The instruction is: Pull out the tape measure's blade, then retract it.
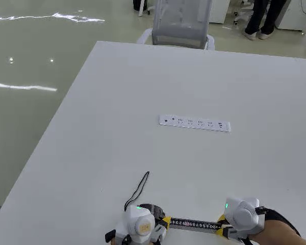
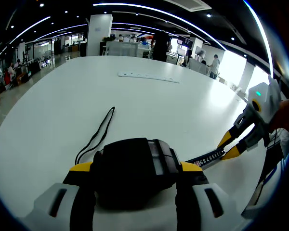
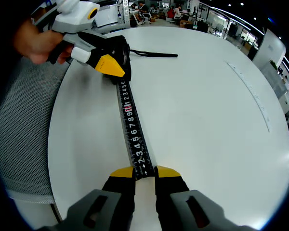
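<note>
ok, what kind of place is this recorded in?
Probably an open-plan office: a white table with a power strip on it, a mesh office chair at its far edge, and more desks and people beyond.

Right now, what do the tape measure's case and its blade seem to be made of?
The case: likely black plastic, maybe rubber-coated; matte, with moulded ridges. The blade: probably thin painted metal; dark, with printed pale numerals, running straight.
</note>
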